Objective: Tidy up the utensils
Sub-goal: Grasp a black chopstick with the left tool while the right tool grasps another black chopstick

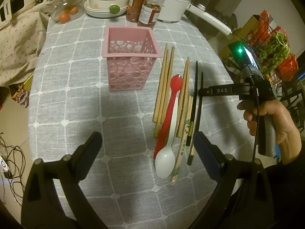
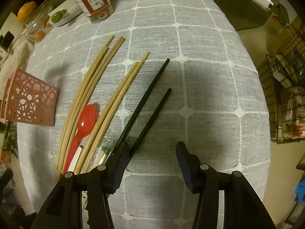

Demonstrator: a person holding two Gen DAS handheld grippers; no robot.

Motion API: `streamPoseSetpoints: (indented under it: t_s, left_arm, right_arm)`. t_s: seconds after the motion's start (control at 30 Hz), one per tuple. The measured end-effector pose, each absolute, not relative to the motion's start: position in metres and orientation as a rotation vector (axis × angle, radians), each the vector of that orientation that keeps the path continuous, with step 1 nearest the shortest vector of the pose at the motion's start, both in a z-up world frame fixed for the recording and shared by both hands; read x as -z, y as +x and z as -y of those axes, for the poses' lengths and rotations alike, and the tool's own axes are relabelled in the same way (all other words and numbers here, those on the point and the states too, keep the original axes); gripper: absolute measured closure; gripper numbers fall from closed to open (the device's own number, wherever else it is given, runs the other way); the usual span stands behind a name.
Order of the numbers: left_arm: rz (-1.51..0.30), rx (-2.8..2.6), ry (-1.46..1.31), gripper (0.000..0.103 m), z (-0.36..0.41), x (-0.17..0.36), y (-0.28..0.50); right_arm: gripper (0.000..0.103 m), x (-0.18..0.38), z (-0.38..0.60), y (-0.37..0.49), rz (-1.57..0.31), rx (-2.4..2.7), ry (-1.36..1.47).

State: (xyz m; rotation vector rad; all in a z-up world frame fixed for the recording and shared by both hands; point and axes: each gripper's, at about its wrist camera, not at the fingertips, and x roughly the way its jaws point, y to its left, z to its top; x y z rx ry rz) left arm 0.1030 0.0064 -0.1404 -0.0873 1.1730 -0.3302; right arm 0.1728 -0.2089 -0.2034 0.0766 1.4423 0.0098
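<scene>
A pink perforated basket [image 1: 131, 64] [image 2: 28, 105] stands upright on the grey checked tablecloth. To its right lie wooden chopsticks [image 1: 164, 87] [image 2: 95, 87], a red spoon [image 1: 169, 110] [image 2: 85, 122], a white spoon [image 1: 165, 160], a wrapped chopstick pair [image 1: 183, 148] and two black chopsticks [image 1: 193, 105] [image 2: 145, 99]. My left gripper [image 1: 146, 135] hovers open above the near ends of the utensils, holding nothing. My right gripper [image 2: 152, 147] [image 1: 200, 92] points down at the black chopsticks with its jaws half apart. Its left finger [image 2: 122, 152] covers one stick's near end. The other stick ends just inside that finger, untouched by the pads.
At the table's far end stand two food jars [image 1: 150, 13], a white pot with a long handle [image 1: 171, 2], a bowl holding a green squash [image 1: 106, 2] and a glass jar of oranges [image 1: 64, 9]. A wire rack [image 2: 286, 103] stands beyond the right table edge. A person's hand [image 1: 272, 124] holds the right gripper.
</scene>
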Motion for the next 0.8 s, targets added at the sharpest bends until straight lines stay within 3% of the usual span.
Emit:
streamPoseSetpoints:
  t_s: [0.07, 0.13, 0.2, 0.3, 0.5, 0.73, 0.8]
  left_arm:
    - [-1.169, 0.331, -0.072, 0.007, -0.004, 0.141, 0.102]
    - [-1.157, 0.337, -0.059, 0.008, -0.001, 0.14, 0.1]
    - [-1.138, 0.346, -0.032, 0.01, 0.003, 0.137, 0.097]
    - [-1.115, 0.359, 0.018, 0.015, 0.012, 0.134, 0.093]
    - [-1.146, 0.464, 0.077, 0.04, 0.048, 0.132, 0.097]
    - [-1.215, 0.539, 0.165, 0.056, 0.122, 0.143, 0.144]
    - [-1.253, 0.533, 0.156, 0.067, 0.137, 0.152, 0.165]
  right_arm:
    - [0.052, 0.202, 0.202, 0.169, -1.434, -0.026, 0.066]
    - [0.06, 0.203, 0.196, 0.167, -1.425, -0.045, 0.047]
    - [0.083, 0.2, 0.193, 0.169, -1.415, -0.042, 0.015]
    - [0.092, 0.201, 0.205, 0.17, -1.418, -0.055, 0.067]
    - [0.096, 0.196, 0.229, 0.158, -1.412, -0.046, 0.115]
    - [0.096, 0.188, 0.273, 0.157, -1.38, -0.058, 0.206]
    - [0.096, 0.188, 0.292, 0.158, -1.367, -0.072, 0.231]
